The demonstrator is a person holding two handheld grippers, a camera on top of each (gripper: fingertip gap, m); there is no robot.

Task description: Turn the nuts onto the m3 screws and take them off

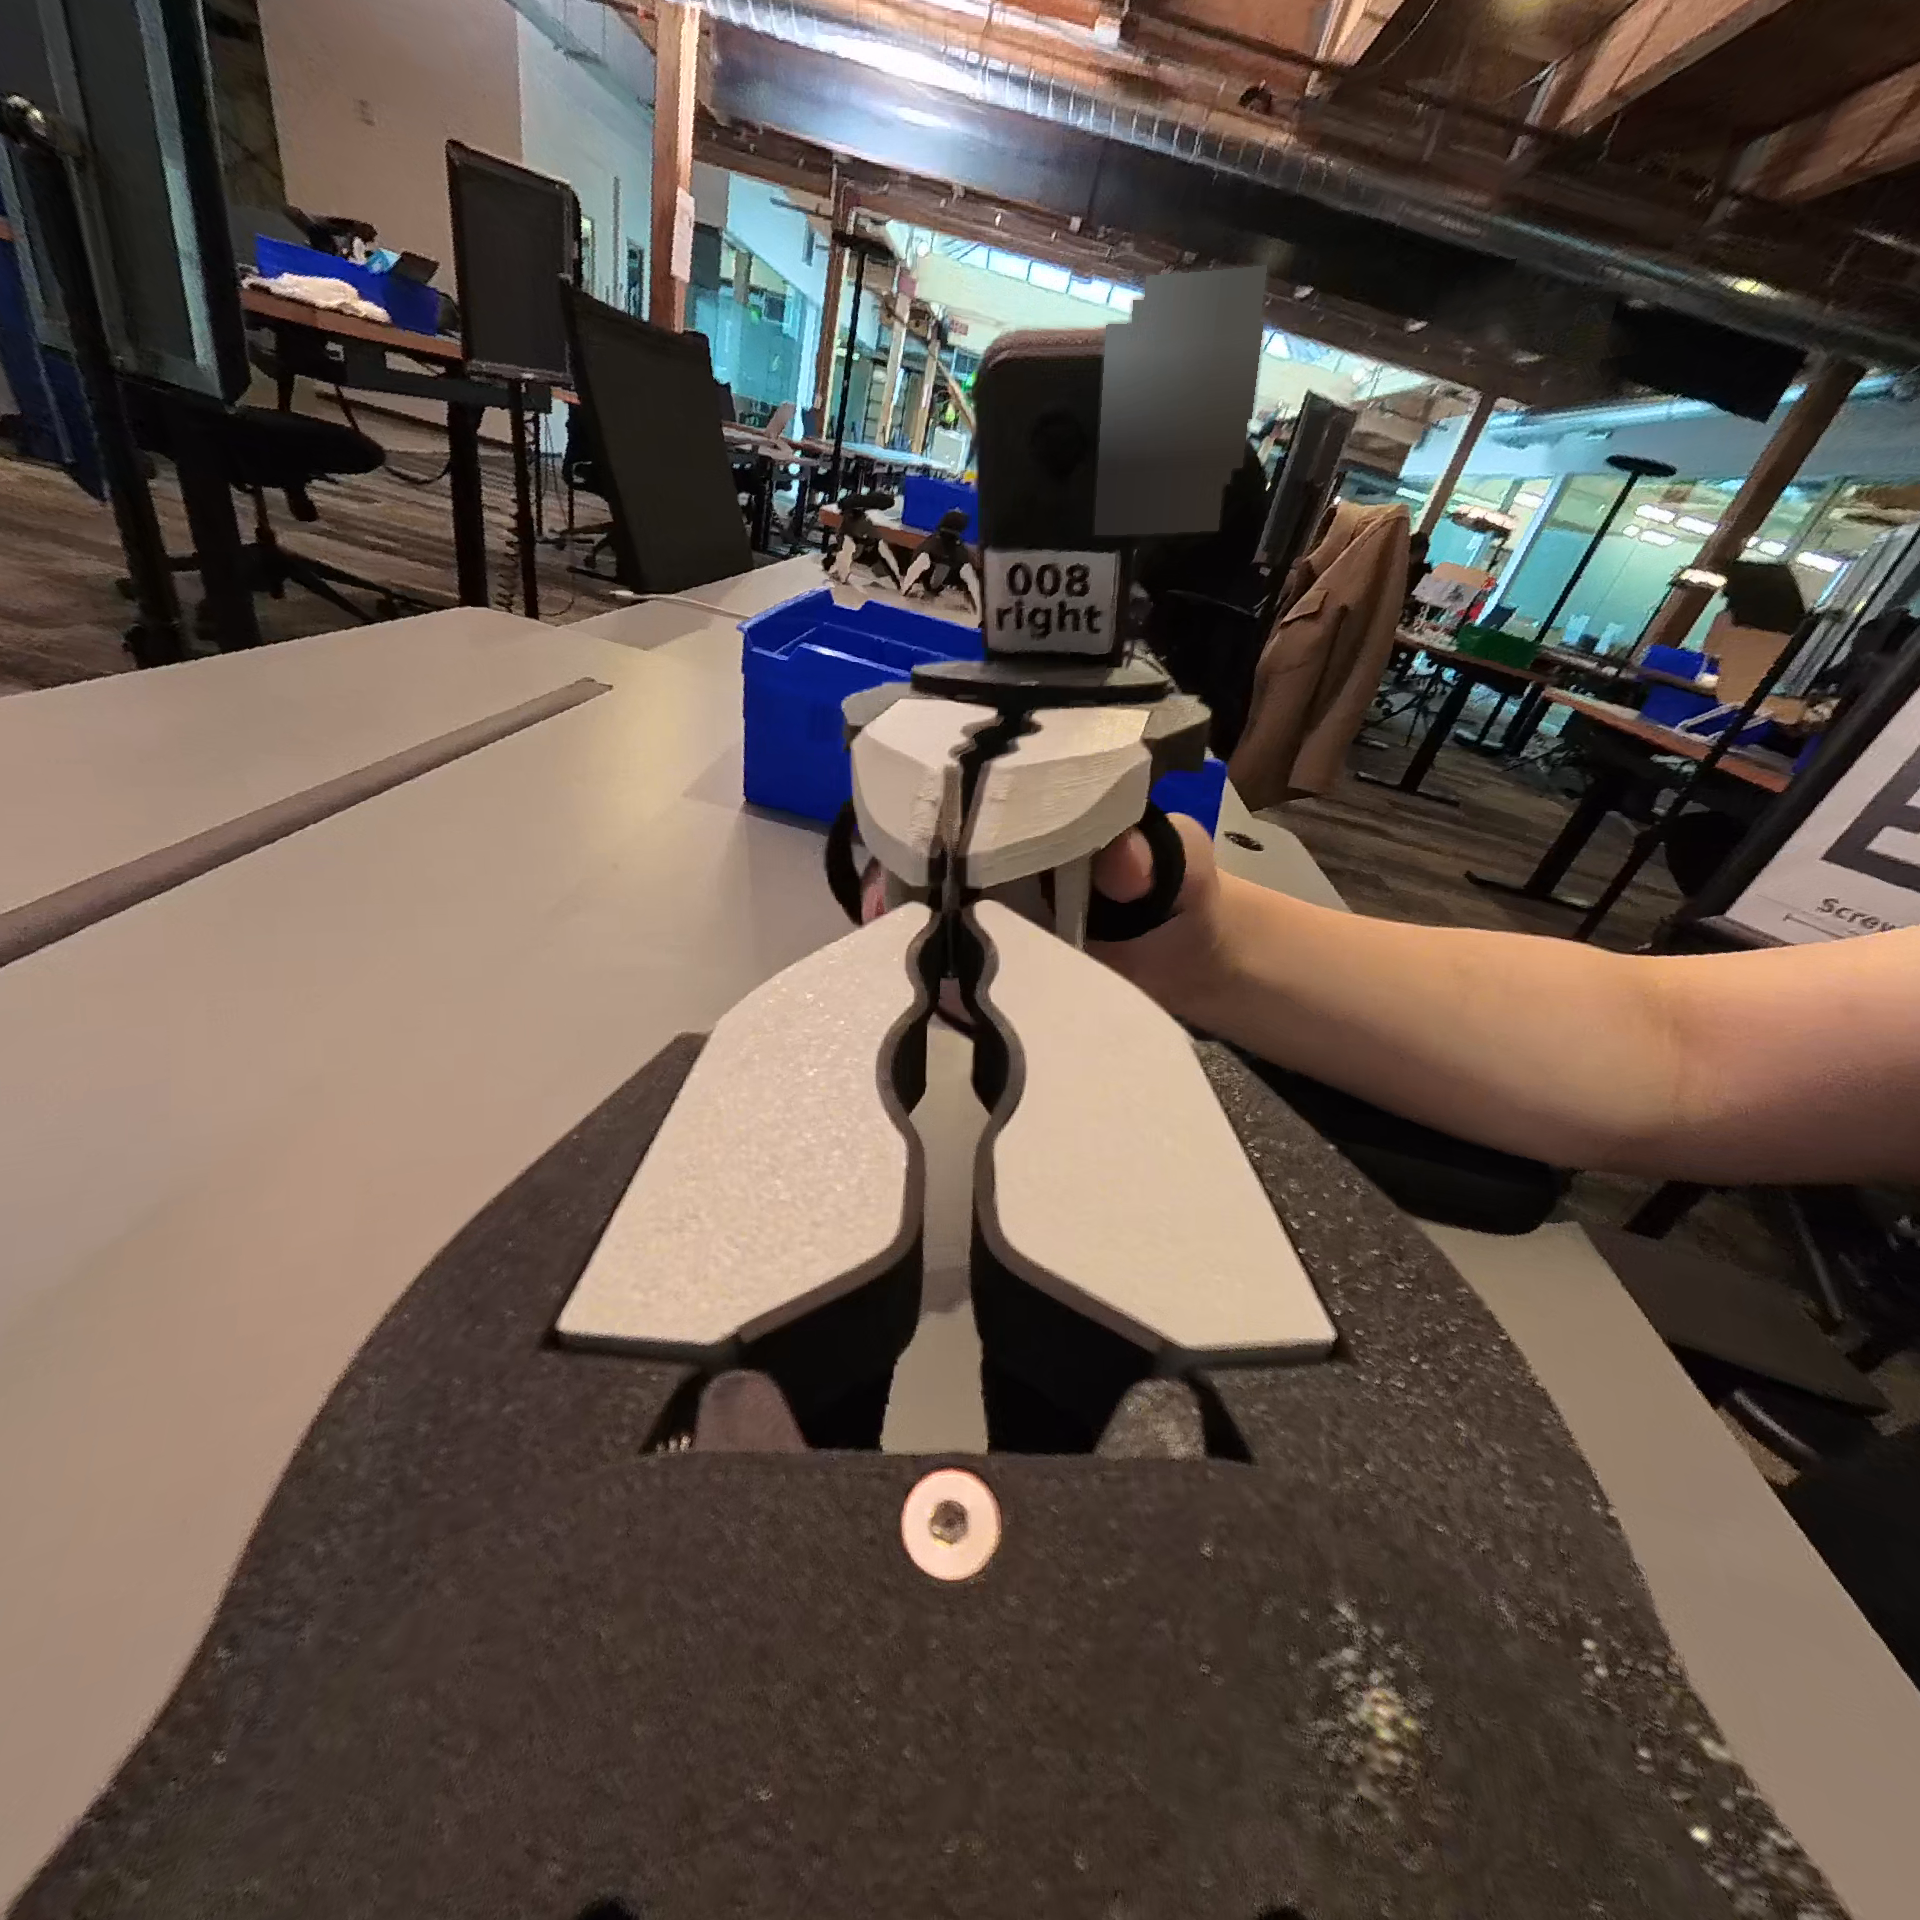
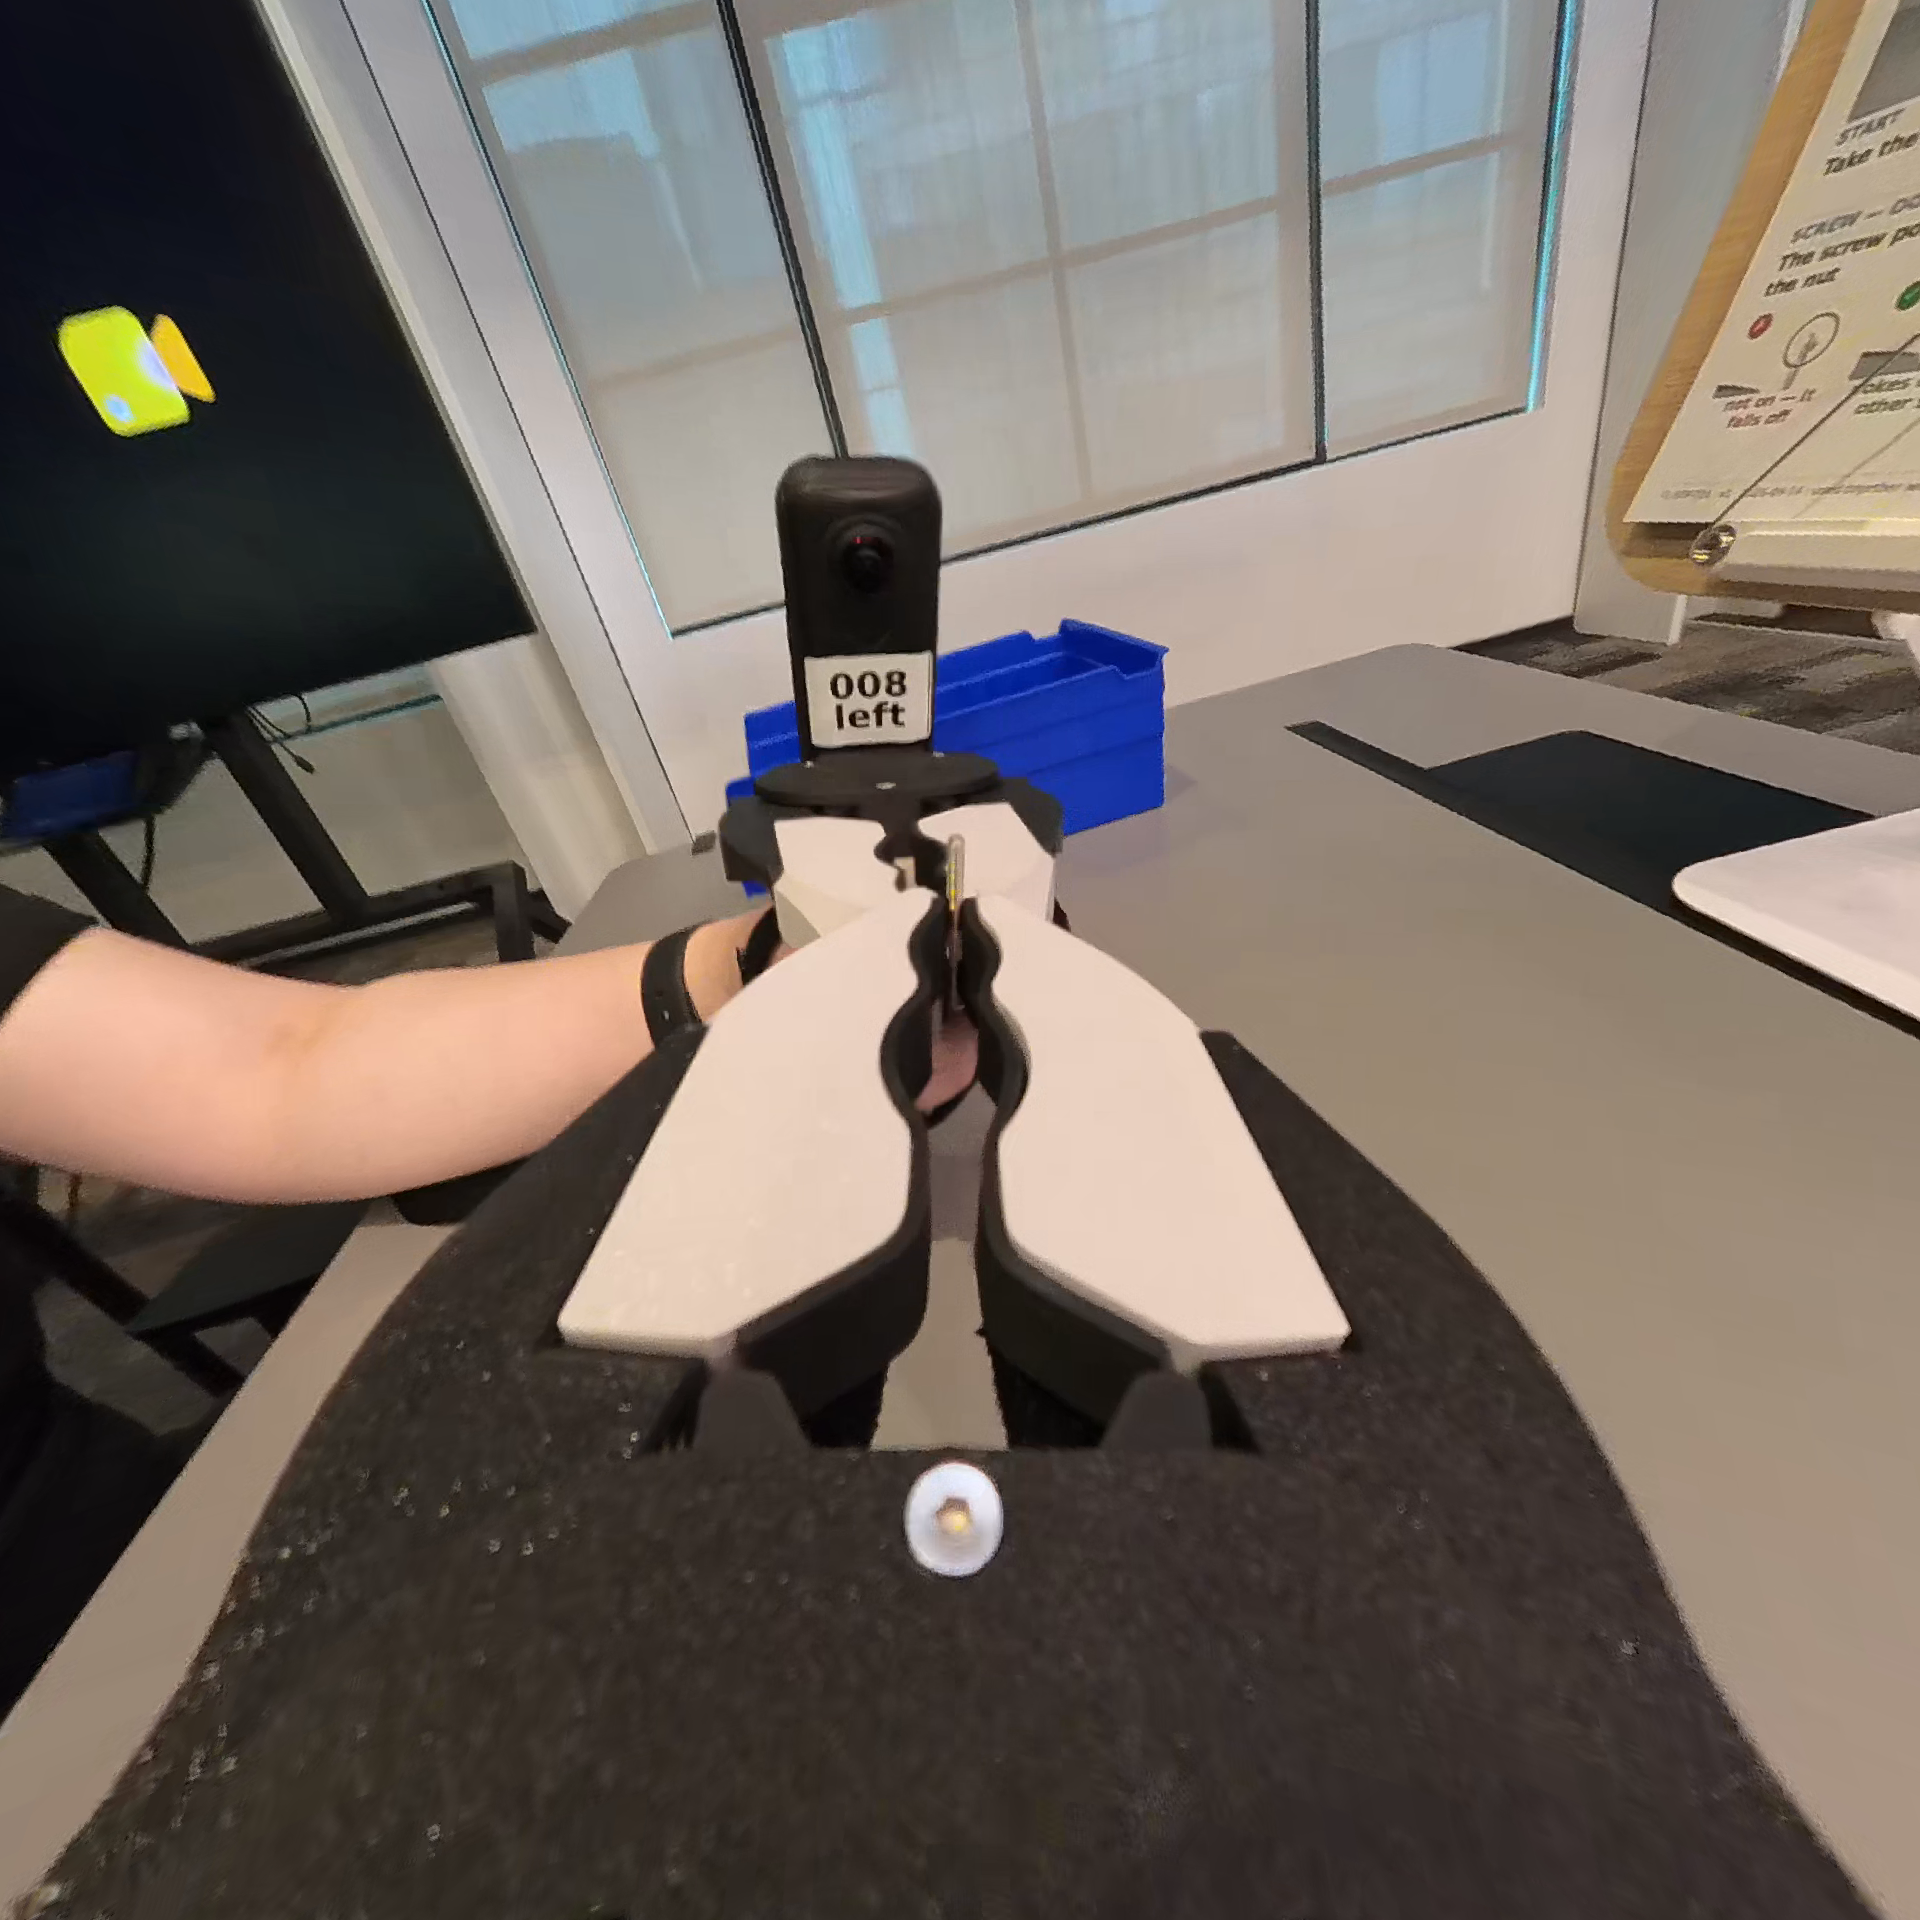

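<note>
The two grippers meet tip to tip above the grey table (image 1: pixel 312 987). My right gripper (image 2: pixel 951 920) is shut on a thin metal screw (image 2: pixel 954 878) that stands upright and sticks out above its fingertips. My left gripper (image 1: pixel 948 920) is shut, with its tips right against the right gripper (image 1: pixel 954 831). No nut shows between its pads. The left gripper also shows in the right wrist view (image 2: pixel 906 868), just behind the screw. Each gripper is held by a person's hand and bare forearm (image 1: pixel 1455 1039) (image 2: pixel 312 1039).
A blue bin (image 1: pixel 800 717) (image 2: pixel 1081 727) stands on the table behind the grippers. A white board (image 2: pixel 1818 914) and a dark mat (image 2: pixel 1621 790) lie to the right. An instruction sheet on a stand (image 2: pixel 1787 312) and a large monitor (image 2: pixel 208 364) flank the table.
</note>
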